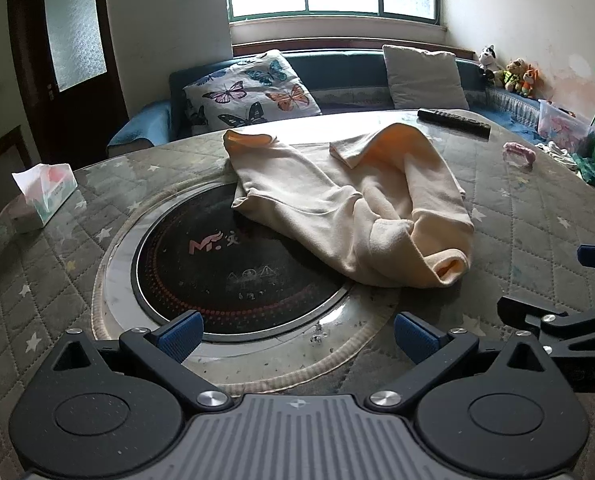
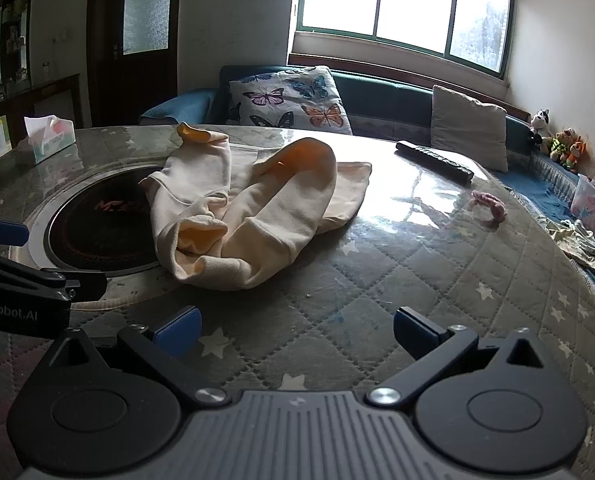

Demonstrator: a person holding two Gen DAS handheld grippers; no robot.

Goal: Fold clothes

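A cream garment (image 1: 349, 208) lies crumpled on the round quilted worktop (image 1: 537, 232), partly draped over the dark cooktop disc (image 1: 201, 264) set in its middle, as you hold both claws low at the near edge. Your left claw (image 1: 297, 338) stands wide with nothing between its blue pads, aimed down across the disc; your right claw (image 2: 297, 334) is just as wide and empty, with bare quilting below it and the garment (image 2: 249, 208) ahead and to its left. Neither touches the cloth. By the look of it the folding has not begun: sleeves and hem are bunched and one cuff gapes toward you. The next move likely calls for each claw to reach a separate edge and spread the garment flat, clear of the remote (image 2: 433, 160) and the tissue box (image 1: 45, 194).
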